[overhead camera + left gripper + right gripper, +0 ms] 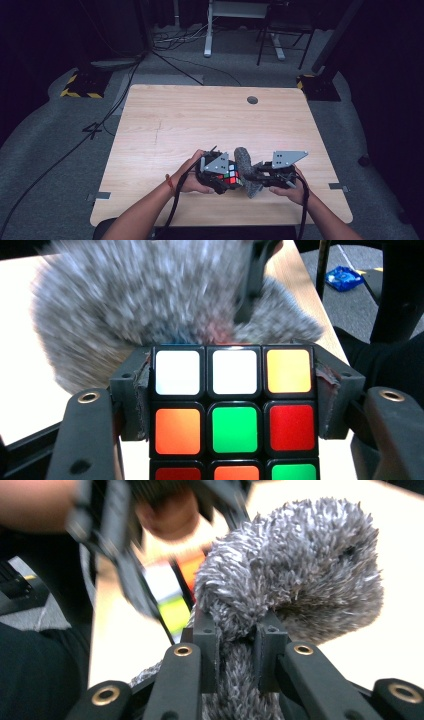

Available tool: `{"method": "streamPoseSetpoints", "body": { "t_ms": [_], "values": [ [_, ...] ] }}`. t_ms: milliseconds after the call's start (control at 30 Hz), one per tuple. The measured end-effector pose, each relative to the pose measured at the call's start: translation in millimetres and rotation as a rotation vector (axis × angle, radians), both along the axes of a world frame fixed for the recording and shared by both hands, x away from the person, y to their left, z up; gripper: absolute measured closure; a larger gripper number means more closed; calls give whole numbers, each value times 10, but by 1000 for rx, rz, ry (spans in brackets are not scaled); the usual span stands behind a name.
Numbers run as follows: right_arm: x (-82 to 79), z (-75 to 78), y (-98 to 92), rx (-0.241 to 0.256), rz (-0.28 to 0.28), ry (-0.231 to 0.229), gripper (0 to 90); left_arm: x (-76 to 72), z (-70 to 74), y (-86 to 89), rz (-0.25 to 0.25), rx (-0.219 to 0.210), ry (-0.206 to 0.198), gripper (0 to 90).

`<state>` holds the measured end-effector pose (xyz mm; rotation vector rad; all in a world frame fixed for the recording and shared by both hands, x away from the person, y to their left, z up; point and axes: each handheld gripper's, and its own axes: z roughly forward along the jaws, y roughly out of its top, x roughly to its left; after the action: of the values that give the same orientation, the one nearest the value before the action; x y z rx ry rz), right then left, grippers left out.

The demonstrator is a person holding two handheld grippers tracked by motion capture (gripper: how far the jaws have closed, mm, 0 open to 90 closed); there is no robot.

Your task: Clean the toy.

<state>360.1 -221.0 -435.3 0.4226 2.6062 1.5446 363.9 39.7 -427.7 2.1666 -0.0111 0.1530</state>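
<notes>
So my left gripper [232, 405] is clamped on the puzzle cube [232, 412], jaws pressing its two sides in the lower middle of the left gripper view; top row facing me reads white, white, orange, then orange, green, red under it. Right behind the cube, filling the upper half of that frame, is the fuzzy grey cloth [150, 305], a bit blurred, touching the cube's far edge.

My right gripper [235, 652] is pinched tight on a fold of that same grey cloth [295, 575], low centre of the right gripper view; the rest of it balloons out to the upper right; the cube [170, 592] shows blurry just left of it.

From the high view, both grippers sit at the bottom centre of the wooden table [200, 120], left gripper [220, 175] and right gripper [270, 175] facing each other, cloth [246, 167] between them touching the cube [231, 179]; my hands come in from the bottom edge.
</notes>
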Motion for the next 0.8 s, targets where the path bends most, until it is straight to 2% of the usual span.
{"method": "streamPoseSetpoints", "body": {
  "t_ms": [67, 200, 267, 300, 367, 400, 500, 567, 633, 667, 733, 800],
  "values": [
    [23, -45, -25, -1, -2, 26, 770, 8, 32, 32, 7, -15, -5, 336],
    [31, -152, -27, -32, -6, 42, 769, 28, 93, 95, 19, -52, -1, 337],
    [14, -157, -19, -8, 9, 40, 769, 28, 103, 105, 26, -54, -12, 337],
    [-6, -131, -8, 9, 21, 30, 769, 32, 104, 115, 24, -62, -4, 337],
    [-34, -83, 9, 0, 26, 4, 769, 43, 116, 138, 22, -81, 8, 337],
    [-39, -68, 4, 14, 24, -2, 769, 50, 128, 151, 25, -89, 4, 336],
    [-25, -46, -22, 47, 26, 12, 768, 53, 136, 156, 26, -90, -2, 337],
    [-10, -53, -22, 37, 20, 14, 769, 47, 141, 158, 22, -103, 6, 337],
    [26, -88, -17, 0, 2, 29, 768, 46, 155, 159, 15, -115, 6, 337],
    [45, -124, -16, -1, 0, 50, 768, 37, 160, 153, 16, -123, 6, 337],
    [53, -175, 10, -12, 17, 67, 768, 29, 160, 149, 14, -127, 11, 337],
    [26, -155, 33, 9, 45, 69, 768, 37, 151, 145, 9, -130, 8, 337]
  ]
}}
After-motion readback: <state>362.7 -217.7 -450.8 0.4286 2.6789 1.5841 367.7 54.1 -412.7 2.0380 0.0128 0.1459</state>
